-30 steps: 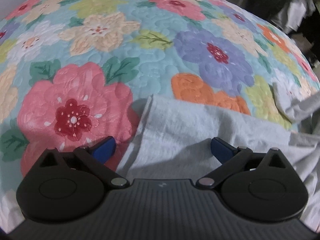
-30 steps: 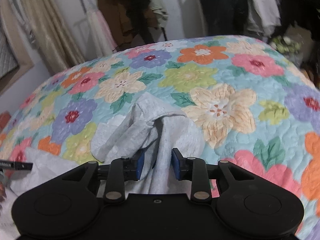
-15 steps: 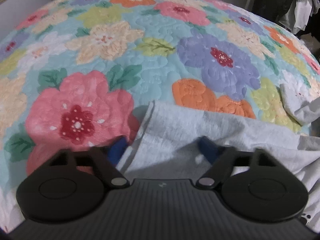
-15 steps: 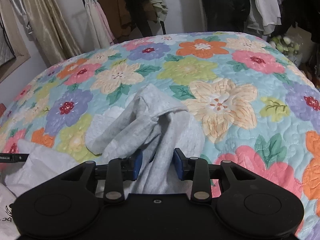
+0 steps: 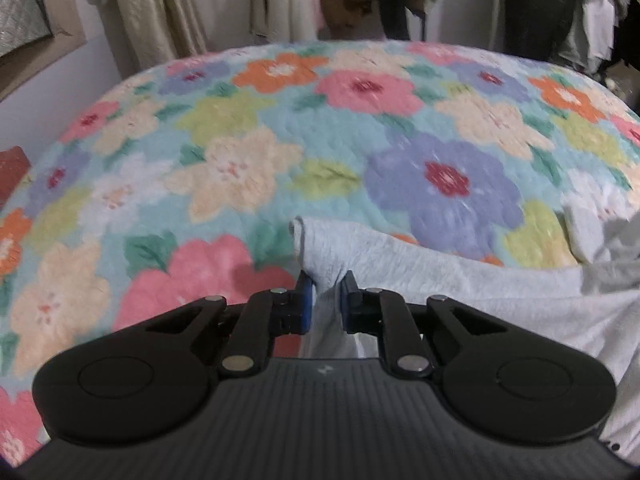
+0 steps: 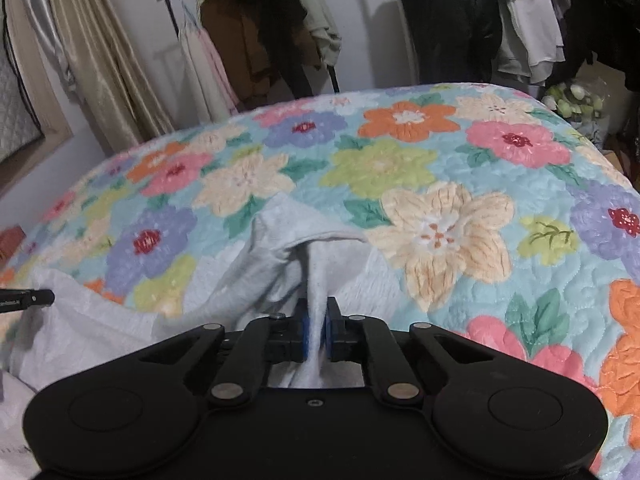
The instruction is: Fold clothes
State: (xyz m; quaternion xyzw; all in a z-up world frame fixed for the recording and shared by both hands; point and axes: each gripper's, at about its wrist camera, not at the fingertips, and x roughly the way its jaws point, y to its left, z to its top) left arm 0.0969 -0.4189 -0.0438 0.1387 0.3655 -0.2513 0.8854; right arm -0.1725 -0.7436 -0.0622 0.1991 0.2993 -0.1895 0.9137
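A light grey garment [image 5: 460,280] lies rumpled on a flowered quilt [image 5: 280,152]. My left gripper [image 5: 325,294] is shut on the garment's left corner, which sticks up between the blue pads. In the right wrist view the same garment [image 6: 280,256] bunches up in front of my right gripper [image 6: 316,334], which is shut on a pinched fold of it. The cloth hangs slack between the two grips. The tip of the left gripper [image 6: 28,299] shows at the left edge of the right wrist view.
The quilt [image 6: 440,168] covers a bed that fills both views. Behind it hang beige curtains [image 6: 100,60] and a rack of clothes [image 6: 248,32]. Dark clothes [image 6: 480,12] hang at the back right. A wall with a ledge runs along the left.
My left gripper has closed from wide open onto the garment's corner and lifted, tilting the view up. My right gripper has squeezed tighter on its fold and risen a little.
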